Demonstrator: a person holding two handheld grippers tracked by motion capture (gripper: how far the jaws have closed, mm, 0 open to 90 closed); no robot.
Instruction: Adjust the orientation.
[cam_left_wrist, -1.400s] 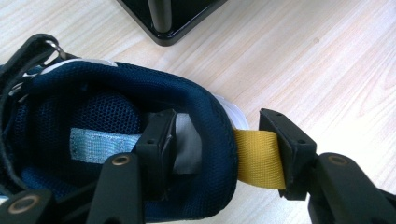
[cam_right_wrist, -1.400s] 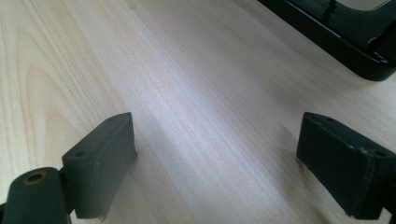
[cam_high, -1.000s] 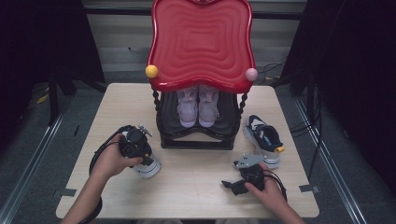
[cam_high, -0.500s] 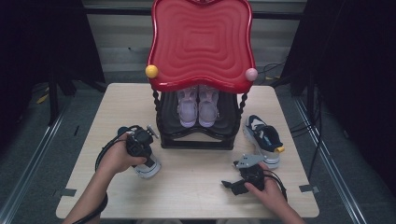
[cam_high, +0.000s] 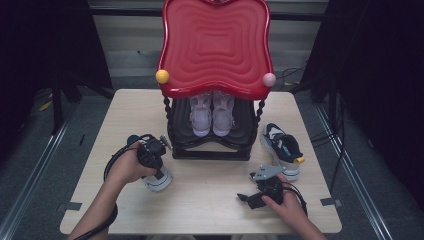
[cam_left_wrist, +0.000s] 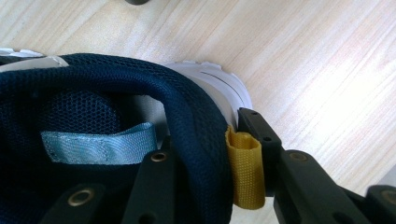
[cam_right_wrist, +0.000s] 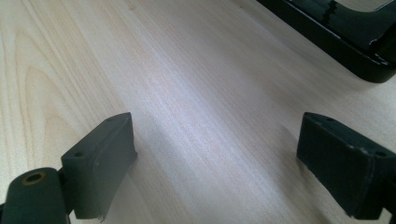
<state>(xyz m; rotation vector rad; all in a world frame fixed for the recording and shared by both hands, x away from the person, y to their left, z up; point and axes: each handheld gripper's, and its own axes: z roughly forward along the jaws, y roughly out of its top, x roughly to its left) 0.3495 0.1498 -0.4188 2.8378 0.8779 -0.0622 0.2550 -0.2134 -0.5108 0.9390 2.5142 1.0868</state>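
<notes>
Jaws of left gripper (cam_left_wrist: 210, 186) just closing, now pinching padded heel collar of navy shoe (cam_left_wrist: 93, 116), lower left of high view beside rack (cam_high: 210, 147). Grip looks set; lift next. Right gripper (cam_right_wrist: 215, 163) spread, idle, lower right.

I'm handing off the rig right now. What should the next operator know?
Left gripper: jaws have just been closing on the heel collar of the navy shoe on the table, one jaw inside, one outside by the yellow tab.
Right gripper: open, empty, low over the table.
Second shoe lies right of the rack; a pink pair is inside.
Left: likely shelve both navy shoes.
</notes>
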